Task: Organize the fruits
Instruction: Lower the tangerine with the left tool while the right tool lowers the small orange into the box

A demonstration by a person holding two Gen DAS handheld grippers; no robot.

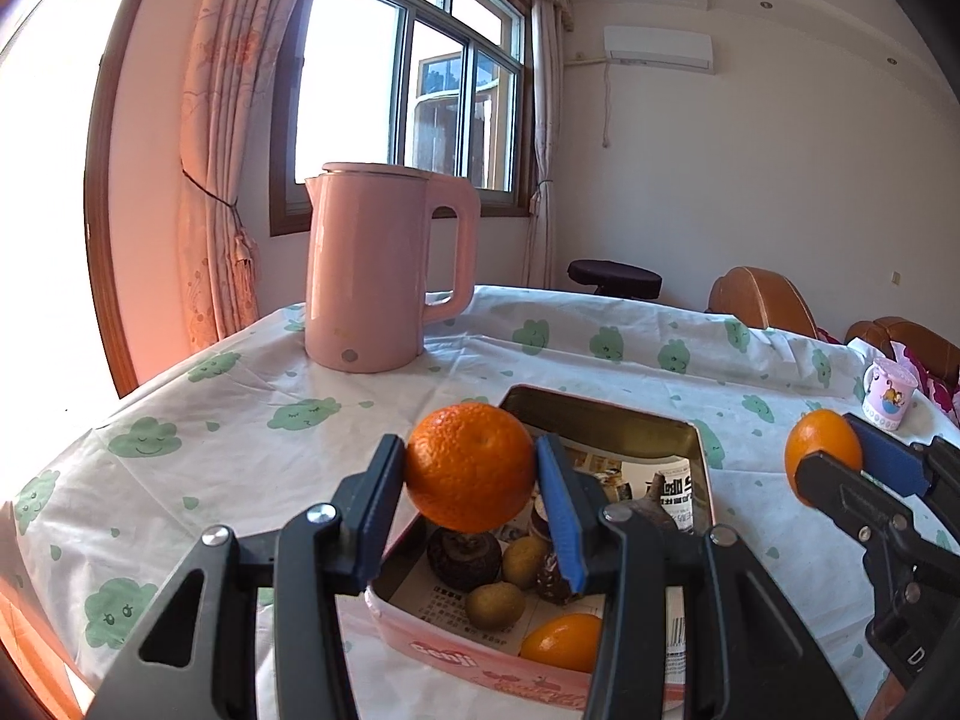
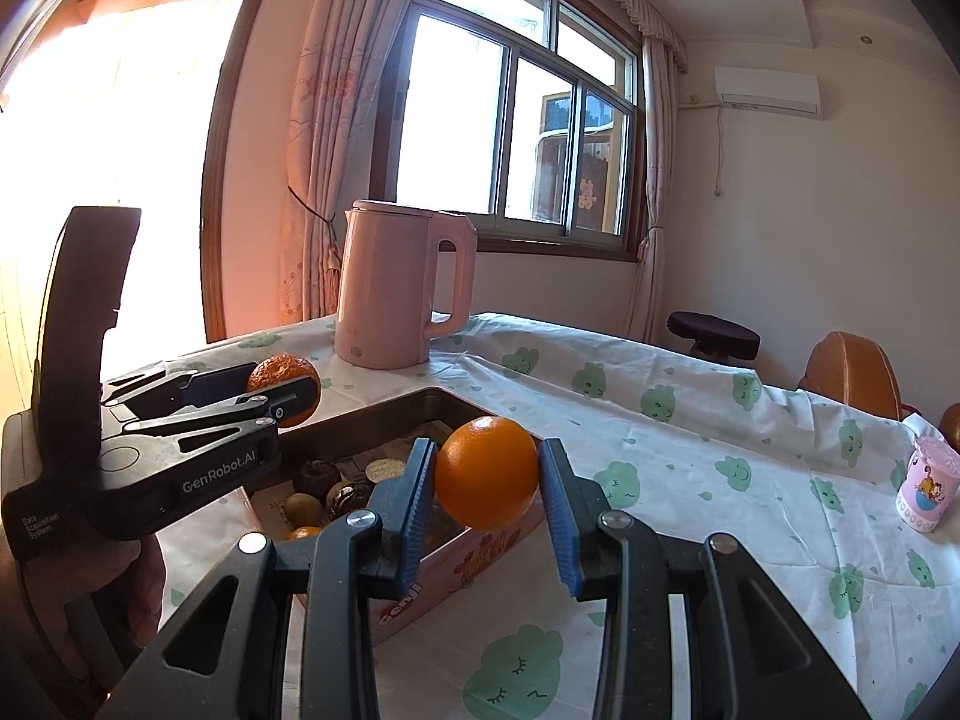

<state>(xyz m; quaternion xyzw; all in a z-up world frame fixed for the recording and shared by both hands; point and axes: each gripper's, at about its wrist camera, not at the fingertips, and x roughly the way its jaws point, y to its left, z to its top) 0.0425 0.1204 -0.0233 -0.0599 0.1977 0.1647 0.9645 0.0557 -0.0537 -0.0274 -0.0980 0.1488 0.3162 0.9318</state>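
A rough-skinned orange (image 1: 471, 467) is gripped between the blue pads of the left tool (image 1: 471, 480) and held above the near-left part of an open pink tin (image 1: 699, 462), which sits on a surface covered by a white cloth printed with green clouds (image 1: 210, 438). A smoother orange (image 2: 487, 472) is clamped in the right tool (image 2: 487, 480), suspended over the tin's right-hand wall. Inside the tin, two kiwis (image 1: 495, 605), dark round fruits (image 1: 463, 558) and another orange fruit (image 1: 564, 642) are laid on printed paper. A pink kettle (image 1: 384, 267) is seen at the far side of the surface, before a window, and a pink cup (image 2: 927, 492) is set far to the right.
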